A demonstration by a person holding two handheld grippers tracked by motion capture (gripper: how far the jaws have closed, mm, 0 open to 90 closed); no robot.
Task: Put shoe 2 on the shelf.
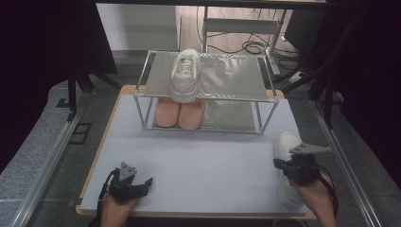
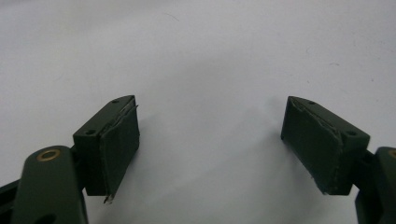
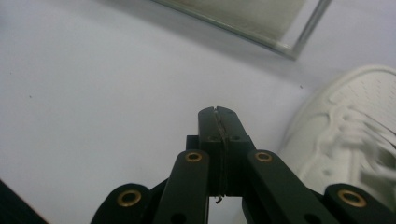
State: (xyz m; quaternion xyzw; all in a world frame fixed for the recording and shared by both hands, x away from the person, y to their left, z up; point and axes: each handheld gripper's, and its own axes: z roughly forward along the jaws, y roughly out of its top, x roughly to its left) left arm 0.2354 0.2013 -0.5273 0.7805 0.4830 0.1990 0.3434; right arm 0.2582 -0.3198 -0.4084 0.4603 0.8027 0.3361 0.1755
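White sneaker (image 1: 285,163) lying on the surface (image 1: 203,161) at 4 o'clock, just beside right tool (image 1: 283,166) pressed fully closed and empty; left tool (image 1: 146,182) at 7 o'clock, gaping wide, empty.

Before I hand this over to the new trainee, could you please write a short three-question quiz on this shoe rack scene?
1. True or false: the left gripper has its jaws open above the bare table.
2. What sits on the lower shelf of the rack? A) pink slippers B) a book C) a cup
3. Fill in: the right gripper is beside a white ____ that lies on the table.

Key: 1 true; 2 A; 3 sneaker. A second white sneaker rests on the top shelf.
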